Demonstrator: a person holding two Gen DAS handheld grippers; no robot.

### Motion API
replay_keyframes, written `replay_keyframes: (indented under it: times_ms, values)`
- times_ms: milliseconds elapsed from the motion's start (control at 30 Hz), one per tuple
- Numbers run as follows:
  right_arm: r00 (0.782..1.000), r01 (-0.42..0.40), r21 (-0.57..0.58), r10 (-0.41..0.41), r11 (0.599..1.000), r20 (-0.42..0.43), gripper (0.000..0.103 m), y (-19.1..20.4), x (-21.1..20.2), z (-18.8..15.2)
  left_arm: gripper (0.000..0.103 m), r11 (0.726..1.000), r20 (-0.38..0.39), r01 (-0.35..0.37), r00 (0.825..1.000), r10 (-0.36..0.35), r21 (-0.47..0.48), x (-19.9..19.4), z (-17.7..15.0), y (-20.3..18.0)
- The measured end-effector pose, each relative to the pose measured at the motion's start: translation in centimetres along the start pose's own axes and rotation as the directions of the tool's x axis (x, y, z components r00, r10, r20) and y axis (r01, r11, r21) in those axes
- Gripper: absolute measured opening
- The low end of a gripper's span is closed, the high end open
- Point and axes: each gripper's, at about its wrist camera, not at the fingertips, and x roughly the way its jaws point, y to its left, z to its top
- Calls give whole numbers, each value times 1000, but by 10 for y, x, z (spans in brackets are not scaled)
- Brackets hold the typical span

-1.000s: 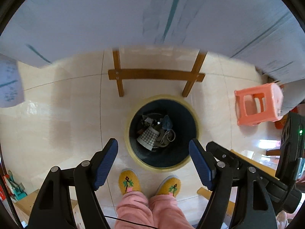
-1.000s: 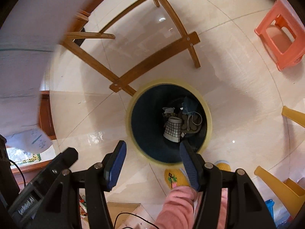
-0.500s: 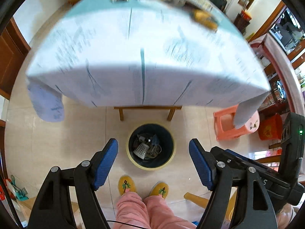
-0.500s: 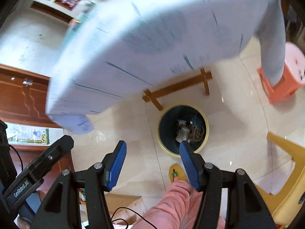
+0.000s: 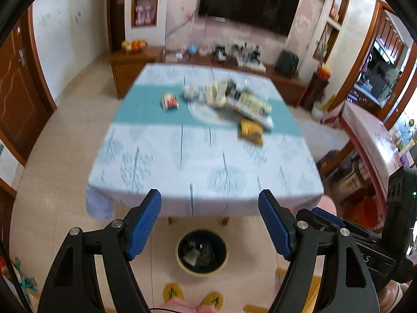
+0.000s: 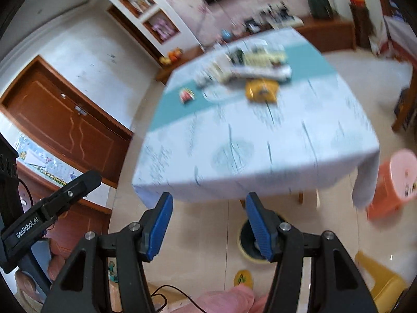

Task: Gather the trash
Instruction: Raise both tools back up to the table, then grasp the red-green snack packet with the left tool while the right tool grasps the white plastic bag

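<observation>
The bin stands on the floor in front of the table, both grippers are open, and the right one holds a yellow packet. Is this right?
Not quite. The right wrist view shows the right gripper open and empty; the yellow packet lies on the table. The rest holds: bin on the floor, left gripper open.

A dark TV (image 5: pixel 249 4) fills the far wall, with a wooden sideboard (image 5: pixel 135 61) below it carrying a bowl of fruit (image 5: pixel 133 44). A brown door (image 6: pixel 62 120) stands at the left. A pink stool (image 6: pixel 396 182) sits on the tiled floor (image 5: pixel 65 120), and a yellow chair (image 6: pixel 378 279) is lower right.
</observation>
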Motion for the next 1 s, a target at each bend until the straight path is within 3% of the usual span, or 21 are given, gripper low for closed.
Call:
replay_keyframes:
  times_ms: [200, 433, 667, 1000]
  values:
    - [996, -24, -59, 29, 998, 81, 59, 16, -18, 42, 76, 1000, 69, 1, 998, 0, -20, -18, 34, 0]
    - [992, -11, -98, 23, 995, 127, 59, 38, 1, 90, 78, 999, 123, -5, 992, 9, -31, 0, 77, 21]
    - [989, 57, -87, -44, 995, 140, 58, 58, 60, 146, 78, 998, 91, 37, 995, -33, -49, 66, 137, 66]
    - [992, 112, -71, -108, 991, 61, 58, 90, 200, 223, 78, 997, -74, 70, 995, -72, -31, 215, 218, 123]
